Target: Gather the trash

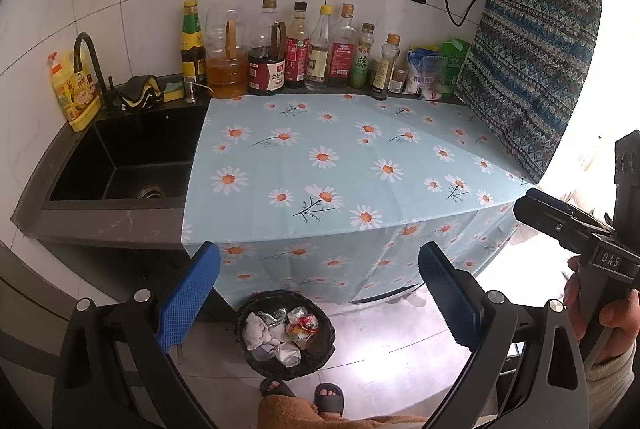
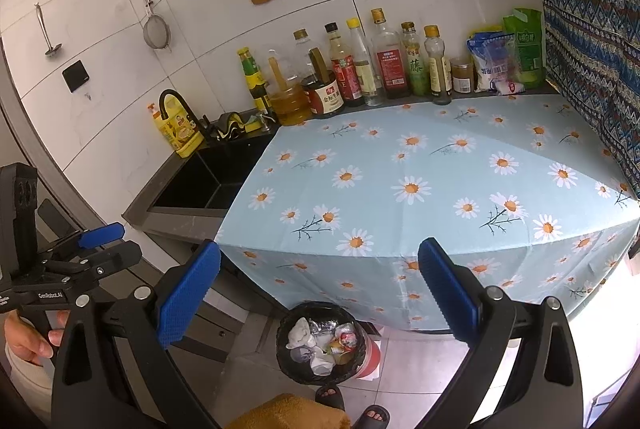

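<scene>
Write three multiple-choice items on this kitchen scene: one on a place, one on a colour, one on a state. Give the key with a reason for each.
1. Where is the trash bin?
A. In the sink
B. On the floor in front of the counter
C. On the flowered cloth

2. What colour are the pads on the left claw?
A. Blue
B. Red
C. Green

3. What state is the right claw in?
A. Shut on a wrapper
C. Shut on a bottle
B. Open and empty

Key: 1 B, the bin stands on the floor tiles below the edge of the flowered cloth, near the person's slippers. 2 A, both pads show blue. 3 B, its fingers stand wide apart with nothing between them.
</scene>
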Tool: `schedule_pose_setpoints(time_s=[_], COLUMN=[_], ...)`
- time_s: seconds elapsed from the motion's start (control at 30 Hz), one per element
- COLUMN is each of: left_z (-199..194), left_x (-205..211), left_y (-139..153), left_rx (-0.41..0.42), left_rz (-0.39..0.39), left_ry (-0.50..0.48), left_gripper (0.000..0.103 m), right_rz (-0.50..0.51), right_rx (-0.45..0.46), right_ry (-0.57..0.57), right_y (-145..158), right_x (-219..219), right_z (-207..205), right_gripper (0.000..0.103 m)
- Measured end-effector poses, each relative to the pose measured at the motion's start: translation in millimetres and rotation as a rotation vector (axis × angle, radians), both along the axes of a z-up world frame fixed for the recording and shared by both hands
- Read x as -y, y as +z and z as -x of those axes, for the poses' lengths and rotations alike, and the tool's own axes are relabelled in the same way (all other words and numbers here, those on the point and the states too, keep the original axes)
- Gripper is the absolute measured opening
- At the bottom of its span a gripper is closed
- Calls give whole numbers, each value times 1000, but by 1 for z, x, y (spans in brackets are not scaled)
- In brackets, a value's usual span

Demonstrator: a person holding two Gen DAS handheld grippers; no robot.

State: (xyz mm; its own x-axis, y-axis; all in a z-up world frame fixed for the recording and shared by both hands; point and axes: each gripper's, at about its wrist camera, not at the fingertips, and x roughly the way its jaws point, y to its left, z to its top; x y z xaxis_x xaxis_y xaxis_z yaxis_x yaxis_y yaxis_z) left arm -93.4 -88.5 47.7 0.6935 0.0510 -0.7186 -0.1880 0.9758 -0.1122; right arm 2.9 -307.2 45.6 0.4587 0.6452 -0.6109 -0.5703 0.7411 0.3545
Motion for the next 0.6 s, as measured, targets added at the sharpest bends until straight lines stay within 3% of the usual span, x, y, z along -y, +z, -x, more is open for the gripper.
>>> schedule_pose_setpoints(time_s=[0.6], left_z=[1], left_x=[2], left_y=[-2], left_rx=[-2], left_rz=[2], left_ry=[9], left_gripper=[96], right_rz=[0], right_rx=[-10], right_ry=[-6], right_y=[-2], right_x=[2], right_z=[-1], right_gripper=[98])
